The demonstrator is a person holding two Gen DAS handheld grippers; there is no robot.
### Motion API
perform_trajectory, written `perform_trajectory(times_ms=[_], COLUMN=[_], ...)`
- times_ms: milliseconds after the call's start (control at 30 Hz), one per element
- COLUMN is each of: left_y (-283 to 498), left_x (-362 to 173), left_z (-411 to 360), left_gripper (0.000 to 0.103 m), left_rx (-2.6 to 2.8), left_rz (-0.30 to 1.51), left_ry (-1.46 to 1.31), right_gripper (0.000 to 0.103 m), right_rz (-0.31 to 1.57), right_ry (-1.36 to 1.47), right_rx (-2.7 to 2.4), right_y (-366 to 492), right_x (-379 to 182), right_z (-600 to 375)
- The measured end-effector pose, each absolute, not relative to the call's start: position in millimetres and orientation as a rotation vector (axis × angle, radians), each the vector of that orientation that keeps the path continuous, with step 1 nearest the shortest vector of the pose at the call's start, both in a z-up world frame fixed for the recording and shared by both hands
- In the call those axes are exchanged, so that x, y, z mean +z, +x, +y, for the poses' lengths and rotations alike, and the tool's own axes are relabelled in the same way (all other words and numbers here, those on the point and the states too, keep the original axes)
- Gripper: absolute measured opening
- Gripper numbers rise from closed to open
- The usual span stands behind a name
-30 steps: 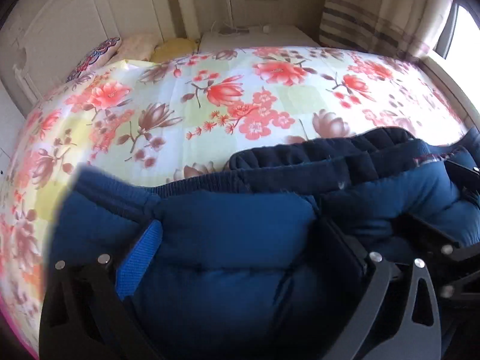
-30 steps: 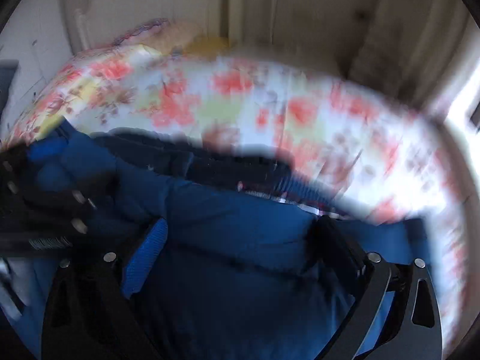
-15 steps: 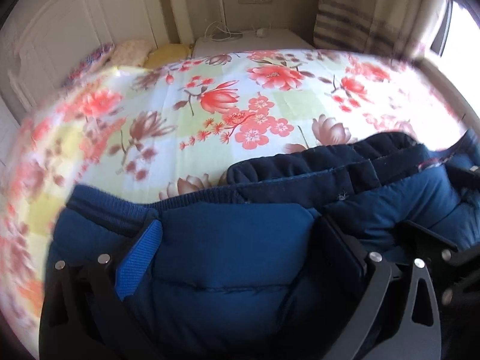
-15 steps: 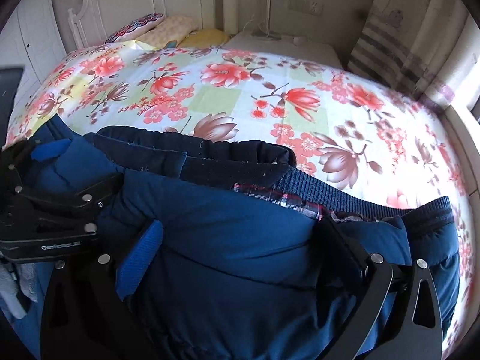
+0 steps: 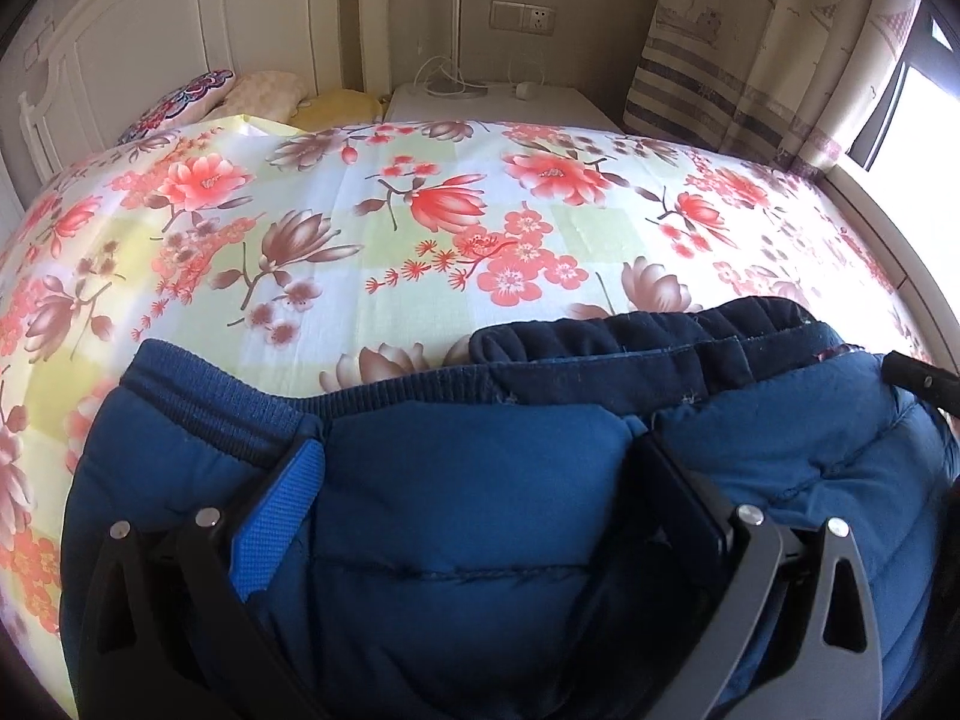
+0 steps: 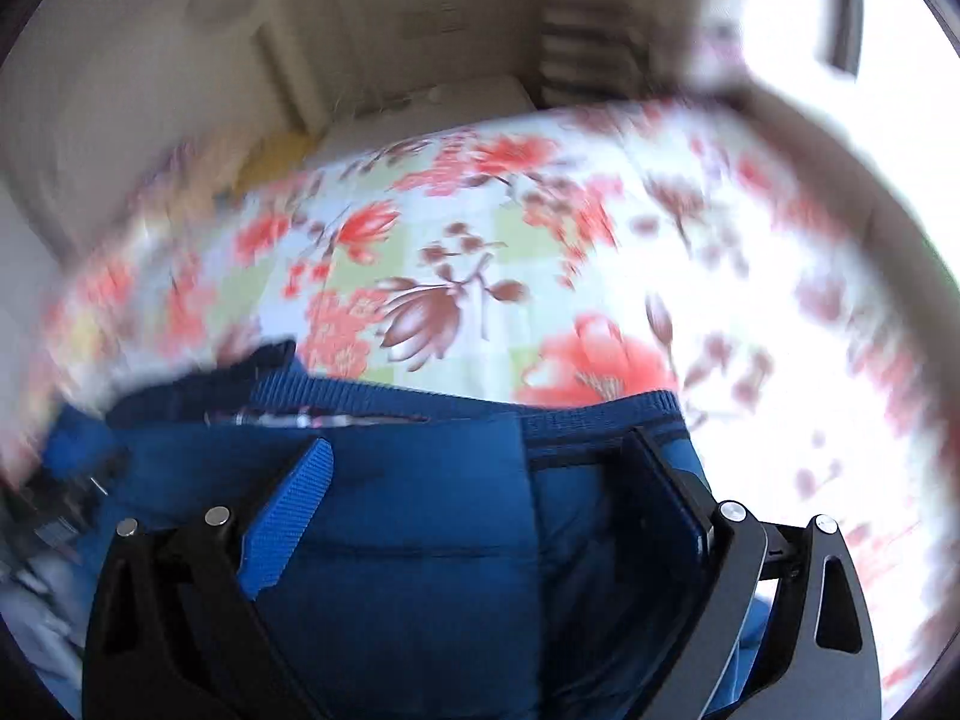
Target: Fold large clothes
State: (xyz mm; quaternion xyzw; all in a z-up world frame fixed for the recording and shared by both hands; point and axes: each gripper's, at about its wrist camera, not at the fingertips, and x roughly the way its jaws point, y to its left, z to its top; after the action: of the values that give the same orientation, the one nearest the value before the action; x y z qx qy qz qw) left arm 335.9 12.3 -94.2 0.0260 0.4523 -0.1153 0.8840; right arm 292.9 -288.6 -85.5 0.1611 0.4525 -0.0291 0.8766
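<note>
A padded blue jacket (image 5: 780, 438) lies bunched at the near edge of the floral bed sheet (image 5: 420, 210), its ribbed hem and dark navy collar (image 5: 630, 342) facing the headboard. My left gripper (image 5: 477, 450) stands wide open, pushed down onto the jacket, with a puffed panel bulging between its fingers. In the blurred right wrist view, my right gripper (image 6: 477, 444) is wide and its jaws are closing over the jacket (image 6: 420, 510) near the ribbed hem's right end; the cloth lies between the fingers, not pinched. A strip of plaid lining (image 6: 288, 419) shows under the hem.
Pillows (image 5: 198, 96) lie against the white headboard (image 5: 150, 42). A white nightstand (image 5: 492, 102) with cables stands behind the bed. A striped curtain (image 5: 750, 42) hangs at the right by a bright window. The sheet (image 6: 480, 240) stretches beyond the jacket.
My right gripper has swept to the right along the jacket's hem and rolled, blurring its view. The left gripper has stayed on the jacket, and its view is sharp again.
</note>
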Motion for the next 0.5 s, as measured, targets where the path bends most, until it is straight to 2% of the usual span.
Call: perform_trajectory(times_ms=[133,167,200,233,367,400,433,500], left_y=[338,337,334,330,314,314,316,315], left_x=[-91,-88,-79,-72,-50,-55,-70,-89], left_z=[11,11,10,7,-28,-38,-55,-77], left_gripper=[0.101,0.098,0.088,0.087,0.095,0.096,0.101,0.101], left_rx=[-0.225,-0.208,-0.208,-0.226,-0.244,-0.262,-0.294,-0.267], left_rz=[0.954,0.951,0.941,0.933,0.847,0.859,0.906,0.911], left_ry=[0.058,0.060,0.036,0.010,0.080,0.107,0.170,0.309], right_gripper=[0.094,0.095,0.096,0.096,0.096,0.096,0.096,0.096], right_rz=[0.968,0.967,0.964,0.959,0.959,0.959,0.958,0.954], right_ry=[0.230,0.249,0.274,0.300,0.289,0.292,0.296,0.305], right_rx=[-0.088,-0.075,-0.064,-0.053,-0.059,-0.057,-0.054,-0.046], right_y=[300,300,299,298,298,298,298,297], right_x=[-88,-89,-90,-91,-91,-91,-91,-90], right_z=[-271,-274,-277,-281,-278,-279,-279,-281])
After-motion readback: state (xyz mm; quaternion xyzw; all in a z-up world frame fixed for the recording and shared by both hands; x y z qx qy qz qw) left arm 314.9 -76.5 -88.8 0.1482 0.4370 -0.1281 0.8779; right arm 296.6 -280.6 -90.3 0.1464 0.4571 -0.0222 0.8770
